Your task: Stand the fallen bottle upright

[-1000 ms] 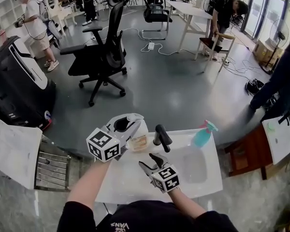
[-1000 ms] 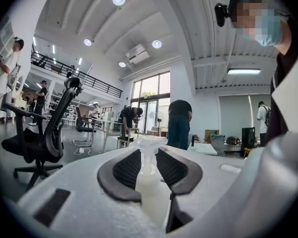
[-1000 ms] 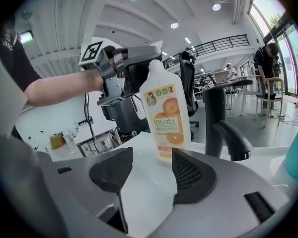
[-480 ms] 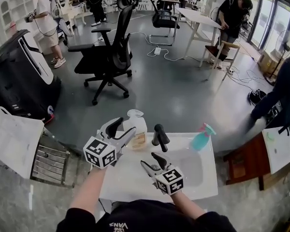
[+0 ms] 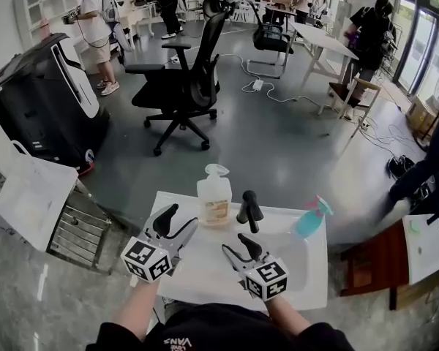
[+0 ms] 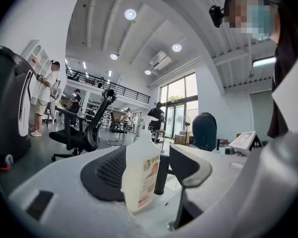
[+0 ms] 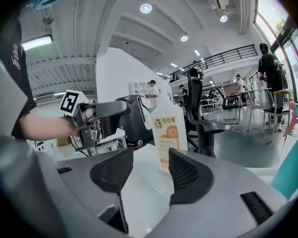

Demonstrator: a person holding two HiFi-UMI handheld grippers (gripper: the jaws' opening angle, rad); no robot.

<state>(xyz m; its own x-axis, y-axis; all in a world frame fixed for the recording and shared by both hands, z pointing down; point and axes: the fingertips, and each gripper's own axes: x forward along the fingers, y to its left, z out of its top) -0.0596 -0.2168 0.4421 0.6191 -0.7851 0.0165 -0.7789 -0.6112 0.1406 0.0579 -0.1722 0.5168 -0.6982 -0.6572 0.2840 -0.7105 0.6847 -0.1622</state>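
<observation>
The clear pump bottle (image 5: 214,196) with an orange label stands upright near the far edge of the white table (image 5: 205,273). My left gripper (image 5: 178,222) is open, a little short of the bottle and to its left. In the left gripper view the bottle (image 6: 141,175) shows in the gap of the left gripper (image 6: 148,152), and no pad presses on it. My right gripper (image 5: 247,229) is open and empty, to the right of the bottle. In the right gripper view the bottle (image 7: 168,135) stands beyond the right gripper (image 7: 151,155), with the left gripper (image 7: 97,115) at its left.
A teal spray bottle (image 5: 307,218) stands at the table's far right. Beyond the table are a black office chair (image 5: 179,86), a black machine (image 5: 47,101) and a wire rack (image 5: 77,229) at the left. A low wooden table (image 5: 380,236) sits at the right. Several people stand further off.
My left gripper opened, let go of the bottle and drew back toward me and to the left. The bottle now stands upright alone. The right gripper rose a little.
</observation>
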